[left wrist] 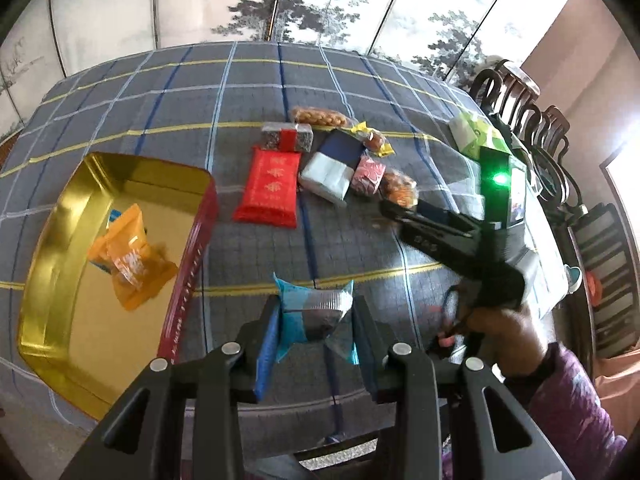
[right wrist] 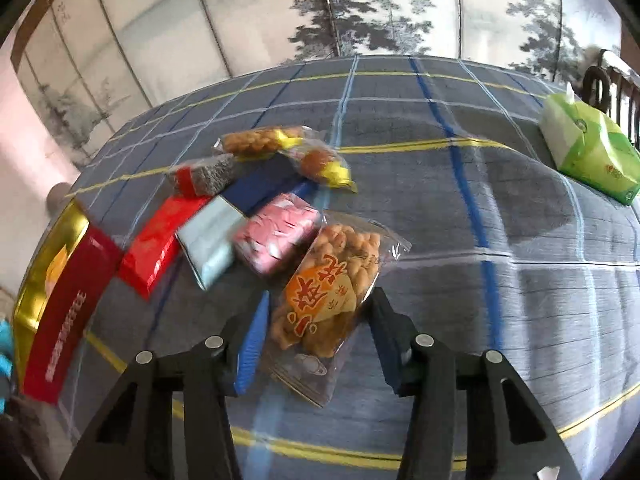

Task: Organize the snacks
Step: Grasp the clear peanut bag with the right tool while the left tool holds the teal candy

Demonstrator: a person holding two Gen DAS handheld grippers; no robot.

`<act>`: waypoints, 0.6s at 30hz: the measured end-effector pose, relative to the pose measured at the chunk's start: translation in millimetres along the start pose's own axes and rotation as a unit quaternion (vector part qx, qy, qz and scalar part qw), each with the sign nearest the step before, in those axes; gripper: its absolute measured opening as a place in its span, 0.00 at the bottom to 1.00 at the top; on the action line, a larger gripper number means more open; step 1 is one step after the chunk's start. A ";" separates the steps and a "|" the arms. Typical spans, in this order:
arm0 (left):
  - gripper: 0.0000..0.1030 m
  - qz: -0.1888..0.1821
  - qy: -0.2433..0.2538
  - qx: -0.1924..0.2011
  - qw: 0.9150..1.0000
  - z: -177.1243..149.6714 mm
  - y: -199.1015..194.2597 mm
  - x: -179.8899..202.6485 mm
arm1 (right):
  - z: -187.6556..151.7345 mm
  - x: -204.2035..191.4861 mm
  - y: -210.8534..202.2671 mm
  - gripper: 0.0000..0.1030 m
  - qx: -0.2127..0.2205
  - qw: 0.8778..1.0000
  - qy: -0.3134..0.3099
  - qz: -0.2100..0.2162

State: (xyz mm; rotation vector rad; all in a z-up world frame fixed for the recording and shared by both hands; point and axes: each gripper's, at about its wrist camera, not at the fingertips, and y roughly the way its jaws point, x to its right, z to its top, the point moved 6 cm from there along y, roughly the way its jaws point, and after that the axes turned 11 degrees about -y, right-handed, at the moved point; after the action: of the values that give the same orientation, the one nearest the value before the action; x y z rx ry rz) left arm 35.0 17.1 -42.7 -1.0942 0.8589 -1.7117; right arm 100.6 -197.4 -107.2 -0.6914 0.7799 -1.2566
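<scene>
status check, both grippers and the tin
Left gripper shut on teal packet. Right gripper around twist-snack bag. Gold tin holds one orange packet. Nothing blocking.

A plaid-clothed table (left wrist: 248, 80) carries a gold tin (left wrist: 52, 248), scattered snack packets (left wrist: 272, 188); a tissue pack (right wrist: 588, 152).

- tin (left wrist: 52, 248), left of the left wrist view: shiny gold metal inside, glossy red wall
- tablecloth (left wrist: 256, 80): matt woven cloth, checked
- teal and silver packet (left wrist: 316, 312), lower centre: crinkled foil
- fried-snack bag (right wrist: 332, 280), centre of the right wrist view: clear glossy plastic
- tissue pack (right wrist: 588, 152), upper right: soft plastic wrap
</scene>
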 end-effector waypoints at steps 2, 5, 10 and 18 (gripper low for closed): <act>0.34 -0.001 0.000 0.000 1.000 -4.0 -1.5 0.7 | -6.6 11.7 -7.0 0.41 0.003 1.000 0.012 0.019; 0.34 -0.004 -0.004 0.008 1.000 -7.8 -7.2 1.2 | -16.0 22.8 -30.3 0.35 0.028 0.999 0.024 0.033; 0.35 0.003 -0.012 0.011 1.000 -14.1 -9.4 -0.3 | -29.6 23.6 -26.2 0.35 0.022 0.999 0.030 0.030; 0.35 0.020 -0.013 0.024 0.999 -23.7 -17.9 -6.9 | -31.3 13.0 -22.2 0.42 0.013 1.000 0.013 -0.014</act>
State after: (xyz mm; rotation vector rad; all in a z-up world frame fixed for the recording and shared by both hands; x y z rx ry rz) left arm 8.7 31.9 -37.7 -1.0574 0.8143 -1.6734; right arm 64.2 -215.2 -108.6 -0.6673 0.7760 -1.3010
